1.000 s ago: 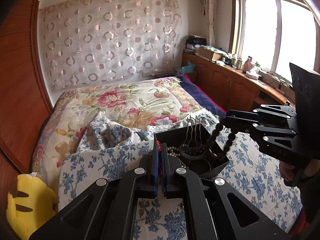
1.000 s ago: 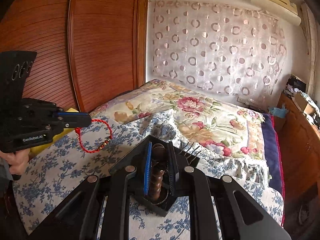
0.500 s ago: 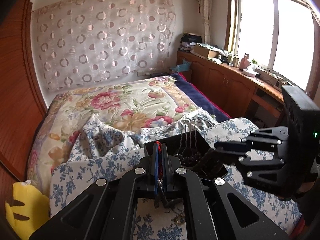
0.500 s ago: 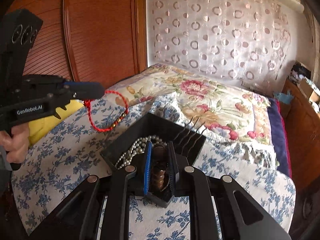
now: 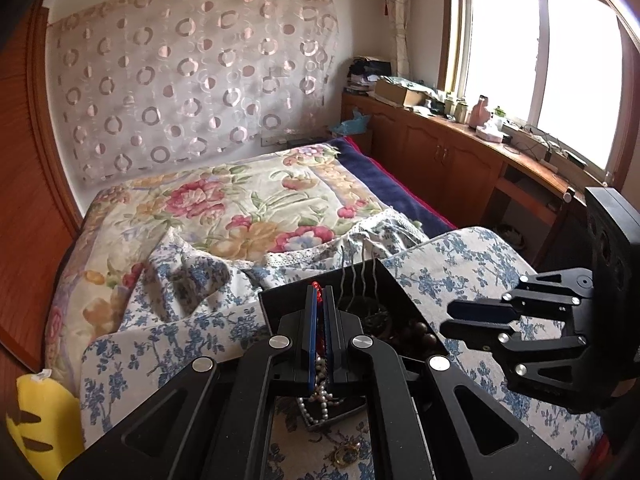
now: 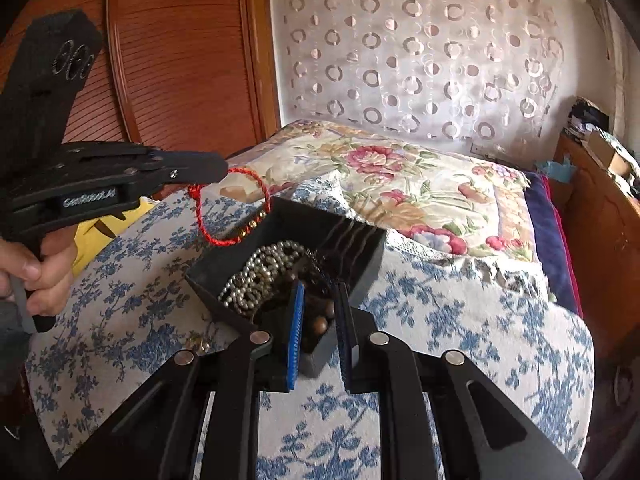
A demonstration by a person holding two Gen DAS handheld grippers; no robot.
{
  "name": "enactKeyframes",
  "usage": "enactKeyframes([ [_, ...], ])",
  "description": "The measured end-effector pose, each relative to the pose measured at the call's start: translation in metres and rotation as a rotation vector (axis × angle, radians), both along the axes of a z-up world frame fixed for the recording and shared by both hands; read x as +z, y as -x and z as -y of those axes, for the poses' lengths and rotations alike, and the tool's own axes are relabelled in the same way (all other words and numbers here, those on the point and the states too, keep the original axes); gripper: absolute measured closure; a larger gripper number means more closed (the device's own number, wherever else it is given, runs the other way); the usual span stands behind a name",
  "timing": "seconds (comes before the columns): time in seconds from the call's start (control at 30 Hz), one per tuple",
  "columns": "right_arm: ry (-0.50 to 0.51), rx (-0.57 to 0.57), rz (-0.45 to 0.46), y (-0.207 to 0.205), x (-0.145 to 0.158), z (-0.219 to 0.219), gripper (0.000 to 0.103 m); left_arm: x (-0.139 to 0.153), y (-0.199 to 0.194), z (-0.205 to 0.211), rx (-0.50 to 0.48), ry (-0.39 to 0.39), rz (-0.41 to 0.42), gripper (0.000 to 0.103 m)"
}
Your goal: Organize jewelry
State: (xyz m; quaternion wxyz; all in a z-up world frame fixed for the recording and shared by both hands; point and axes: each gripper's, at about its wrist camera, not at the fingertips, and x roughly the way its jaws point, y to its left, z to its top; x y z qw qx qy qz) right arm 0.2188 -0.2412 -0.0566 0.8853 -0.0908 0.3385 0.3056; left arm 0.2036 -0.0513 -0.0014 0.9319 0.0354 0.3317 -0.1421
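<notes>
- Right gripper (image 6: 318, 322): jaws were parted, nothing was clamped between the pads; it was poised over the near corner of the box, a position judged to suit a release into it.
- Brown bead bracelet (image 6: 316, 326): was seen in the near corner of the box, just beneath the parted right pads and apart from them; it was judged to have been set there for storage.
- Gold trinket (image 5: 345, 453): was left on the quilt just outside the near side of the box; what it was could not be told. It was judged as not yet put away.
- Pearl strand (image 6: 260, 276): was heaped in the left part of the box, spilling toward its near wall.
- Black box (image 6: 240, 244): was set open on the blue-flowered quilt (image 6: 460, 320), between the two grippers, so that either could reach it.
- Hair comb (image 5: 358, 280): was stood against the far wall of the box, prongs upward.
- Left gripper (image 5: 319, 304): jaws were closed on the red cord, held above the far left rim of the box.
- Red cord bracelet (image 6: 230, 208): was hung as a loop from the left pads, its gold beads lowest, beside the rim; it was judged next for lowering into the box.
</notes>
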Motion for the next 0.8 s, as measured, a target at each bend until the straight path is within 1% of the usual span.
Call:
enactKeyframes([
  [0.37, -0.012, -0.04, -0.017, 0.019, -0.011, 0.017, 0.086, -0.002, -0.004, 0.008, -0.009, 0.004, -0.014, 0.1],
  [0.4, -0.012, -0.043, -0.018, 0.022, -0.013, 0.018, 0.086, -0.002, -0.004, 0.007, -0.01, 0.003, -0.015, 0.097],
  [0.43, -0.012, -0.045, -0.02, 0.024, -0.014, 0.019, 0.086, -0.002, -0.001, 0.006, -0.011, 0.003, -0.015, 0.09],
  [0.5, -0.013, -0.05, -0.029, 0.03, -0.018, 0.023, 0.086, -0.002, 0.003, 0.004, -0.01, 0.009, -0.013, 0.082],
  [0.73, 0.0, -0.065, -0.055, 0.057, -0.029, 0.033, 0.085, -0.012, 0.028, -0.006, -0.008, 0.015, -0.028, 0.08],
  [0.8, 0.006, -0.073, -0.069, 0.066, -0.035, 0.037, 0.078, -0.017, 0.036, -0.009, -0.006, 0.017, -0.037, 0.08],
])
